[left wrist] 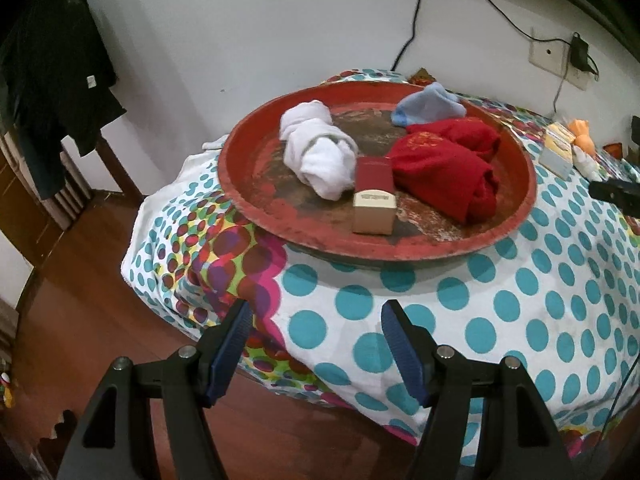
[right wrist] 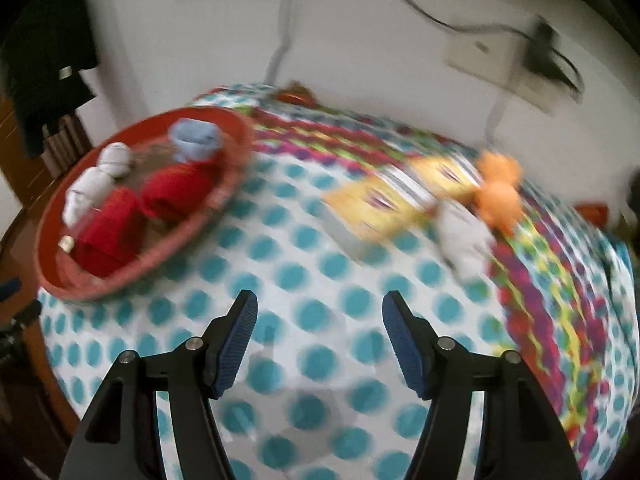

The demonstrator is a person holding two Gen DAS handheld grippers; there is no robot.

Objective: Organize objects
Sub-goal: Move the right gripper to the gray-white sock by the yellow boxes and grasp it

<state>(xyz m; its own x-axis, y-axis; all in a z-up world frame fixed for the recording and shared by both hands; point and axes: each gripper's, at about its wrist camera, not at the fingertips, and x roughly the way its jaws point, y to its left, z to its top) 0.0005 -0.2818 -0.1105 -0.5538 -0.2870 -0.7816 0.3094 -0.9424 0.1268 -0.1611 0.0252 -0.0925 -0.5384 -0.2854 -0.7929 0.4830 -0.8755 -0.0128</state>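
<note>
A round red tray [left wrist: 240, 184] sits on the dotted cloth and holds a rolled white sock bundle [left wrist: 320, 152], a red cloth bundle [left wrist: 452, 168], a light blue sock [left wrist: 428, 106] and a small red-and-cream box [left wrist: 374, 196]. My left gripper [left wrist: 316, 344] hangs open over the table's near edge, well short of the tray, nothing between its fingers. In the blurred right wrist view the tray [right wrist: 224, 196] lies far left. My right gripper [right wrist: 320, 340] stands open and empty above bare cloth. Ahead to its right lie a yellow packet [right wrist: 384, 200], an orange toy [right wrist: 498, 192] and a small white object [right wrist: 464, 236].
The table wears a white cloth with teal dots [left wrist: 500, 300] and a multicoloured band. A wall socket with a plugged charger [left wrist: 576, 52] is behind. Dark clothes [left wrist: 52, 80] hang at the left over a wooden floor [left wrist: 80, 280]. The yellow packet [left wrist: 558, 152] lies right of the tray.
</note>
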